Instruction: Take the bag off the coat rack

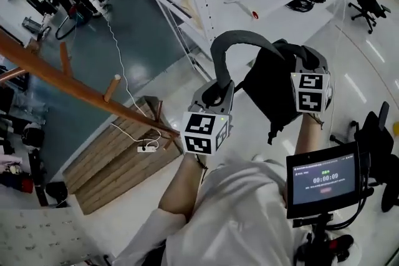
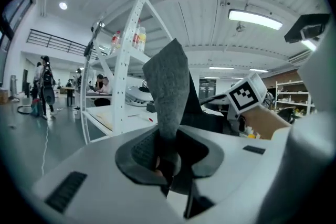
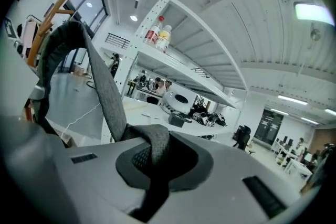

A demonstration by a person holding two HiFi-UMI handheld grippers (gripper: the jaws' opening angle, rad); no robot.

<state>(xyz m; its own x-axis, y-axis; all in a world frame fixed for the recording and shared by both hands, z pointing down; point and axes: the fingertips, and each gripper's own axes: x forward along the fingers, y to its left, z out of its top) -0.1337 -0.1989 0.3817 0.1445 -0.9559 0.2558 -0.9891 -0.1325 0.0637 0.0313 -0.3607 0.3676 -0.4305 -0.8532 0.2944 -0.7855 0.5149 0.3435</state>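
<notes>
One bag [image 1: 274, 87], black and soft-sided, hangs slack well apart from the coat rack [image 1: 75, 87] and touches none of its pegs. Its strap [image 1: 240, 40] is broad grey webbing, arched between both claws. The left claw [image 1: 218, 89], nearer the coat rack, pinches one end of the strap. The right claw [image 1: 307, 65], farther from it, is pressed tight on the other end beside the bag body. Handling, as judged: light, limp, likely to swing, not fragile. The webbing looks grippy, so hold it by the strap near its ends.
</notes>
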